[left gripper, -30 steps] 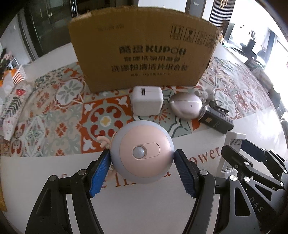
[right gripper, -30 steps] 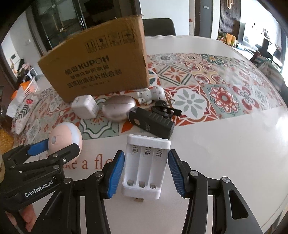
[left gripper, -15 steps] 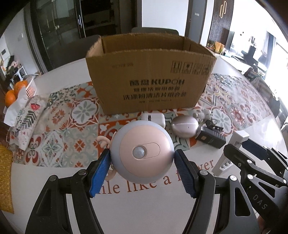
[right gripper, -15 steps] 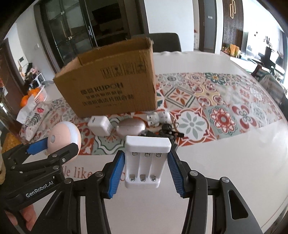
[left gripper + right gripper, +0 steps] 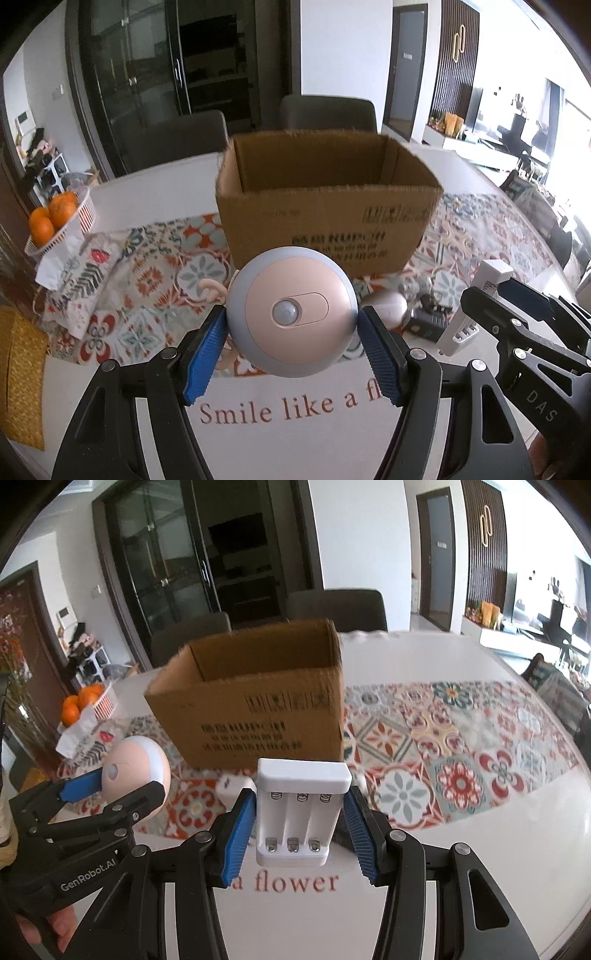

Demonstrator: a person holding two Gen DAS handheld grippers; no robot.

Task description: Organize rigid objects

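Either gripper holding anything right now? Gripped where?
Left gripper: round pink sensor light, by its sides. Right gripper: white battery charger, by its long sides.

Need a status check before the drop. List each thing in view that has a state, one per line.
Cardboard box: top open, upright on the table.
Round sensor light: held off the table.
Battery charger: slots empty, held off the table.
Left gripper: shut on the round sensor light.
Right gripper: shut on the battery charger.
Basket: holds oranges.
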